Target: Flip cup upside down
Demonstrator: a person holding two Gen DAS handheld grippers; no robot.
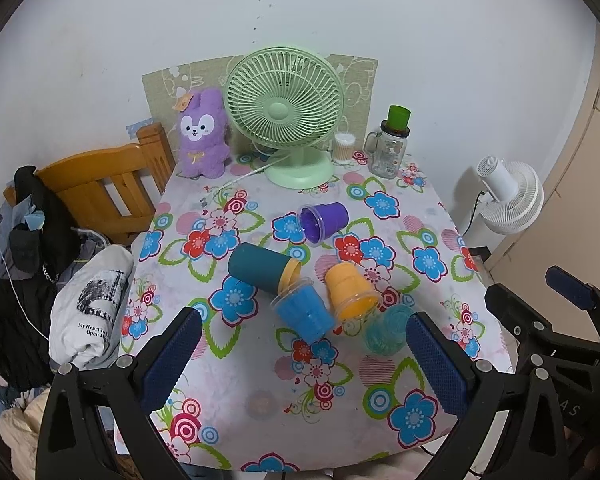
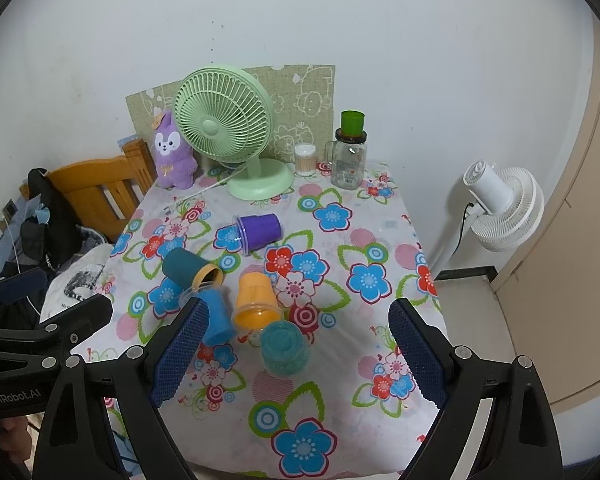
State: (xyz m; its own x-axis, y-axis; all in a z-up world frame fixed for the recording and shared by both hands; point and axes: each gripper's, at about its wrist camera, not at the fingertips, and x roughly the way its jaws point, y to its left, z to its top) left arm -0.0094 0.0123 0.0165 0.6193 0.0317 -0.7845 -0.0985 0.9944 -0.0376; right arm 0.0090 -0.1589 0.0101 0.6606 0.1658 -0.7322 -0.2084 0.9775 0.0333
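Between the spread fingers of the left gripper (image 1: 300, 344), ahead, lie a blue cup (image 1: 305, 312), a yellow cup (image 1: 352, 290) and a teal cup (image 1: 386, 330) on their sides.

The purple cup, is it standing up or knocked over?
Knocked over: the purple cup lies on its side on the tablecloth, its open mouth facing left.

Green desk fan (image 1: 284, 114) upper centre, purple plush bunny (image 1: 202, 134) left of it, glass jar (image 1: 388, 152) right; white floor fan (image 1: 508, 196) far right; wooden chair (image 1: 104, 184) left.
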